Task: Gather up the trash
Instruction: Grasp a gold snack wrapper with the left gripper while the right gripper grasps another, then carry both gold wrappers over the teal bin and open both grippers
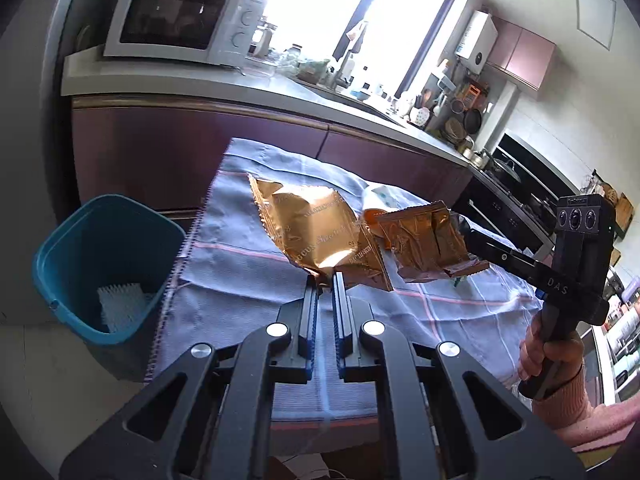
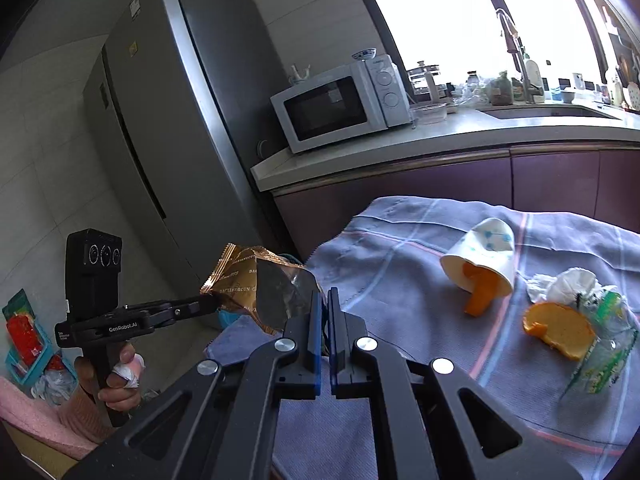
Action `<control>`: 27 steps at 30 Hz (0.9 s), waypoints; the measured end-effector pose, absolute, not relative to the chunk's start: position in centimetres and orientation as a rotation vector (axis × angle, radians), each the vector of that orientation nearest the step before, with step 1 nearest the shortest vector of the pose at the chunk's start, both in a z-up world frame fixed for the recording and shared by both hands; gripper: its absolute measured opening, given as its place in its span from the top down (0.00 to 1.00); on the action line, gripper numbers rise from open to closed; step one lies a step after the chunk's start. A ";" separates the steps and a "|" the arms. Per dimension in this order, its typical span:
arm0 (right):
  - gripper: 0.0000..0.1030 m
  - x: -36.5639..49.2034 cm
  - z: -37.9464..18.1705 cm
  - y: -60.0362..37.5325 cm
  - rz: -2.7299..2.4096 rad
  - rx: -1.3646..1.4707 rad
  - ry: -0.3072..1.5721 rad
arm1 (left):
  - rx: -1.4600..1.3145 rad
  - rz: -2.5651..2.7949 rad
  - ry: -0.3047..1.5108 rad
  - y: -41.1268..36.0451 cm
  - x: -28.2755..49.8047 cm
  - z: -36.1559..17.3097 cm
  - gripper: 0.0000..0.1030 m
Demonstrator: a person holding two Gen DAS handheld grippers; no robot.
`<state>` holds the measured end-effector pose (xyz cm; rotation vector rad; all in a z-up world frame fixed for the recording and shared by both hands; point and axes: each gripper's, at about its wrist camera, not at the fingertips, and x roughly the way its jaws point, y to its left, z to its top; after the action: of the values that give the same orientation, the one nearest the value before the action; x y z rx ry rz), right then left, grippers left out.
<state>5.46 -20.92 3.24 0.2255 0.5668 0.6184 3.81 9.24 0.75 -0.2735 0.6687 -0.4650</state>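
Note:
My left gripper [image 1: 325, 278] is shut on the corner of a large gold snack wrapper [image 1: 320, 232] and holds it above the table; it also shows in the right wrist view [image 2: 244, 280], held by the left gripper [image 2: 208, 302]. My right gripper [image 1: 460, 236] is shut on a second, crumpled gold wrapper [image 1: 424, 244], also lifted. In its own view the right gripper [image 2: 325, 296] has jaws nearly closed and the held wrapper barely shows. A teal bin [image 1: 104, 264] stands left of the table with white paper inside.
A blue-grey cloth [image 2: 400, 272] covers the table. On it lie a tipped paper cup [image 2: 486, 252] with orange peel, another peel [image 2: 558, 330], a tissue [image 2: 568, 282] and clear plastic wrap [image 2: 604, 356]. Kitchen counter [image 2: 460, 136] and fridge [image 2: 168, 120] behind.

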 end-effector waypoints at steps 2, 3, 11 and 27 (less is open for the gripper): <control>0.98 6.1 3.5 -19.6 0.645 0.214 0.567 | -0.283 -0.431 0.659 10.9 3.7 1.0 0.92; 0.98 6.4 3.6 -19.0 0.656 0.208 0.569 | -0.288 -0.416 0.655 11.7 3.8 1.0 0.92; 0.98 9.0 4.5 -14.6 0.737 0.170 0.583 | -0.328 -0.297 0.627 16.7 4.0 1.6 0.92; 0.98 15.4 4.0 -3.2 0.867 0.082 0.648 | -0.396 -0.108 0.670 25.3 7.6 -1.6 0.92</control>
<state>15.35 -3.19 3.96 0.0821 0.6480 0.8673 7.61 25.34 -1.64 -0.3963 0.6697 -0.1078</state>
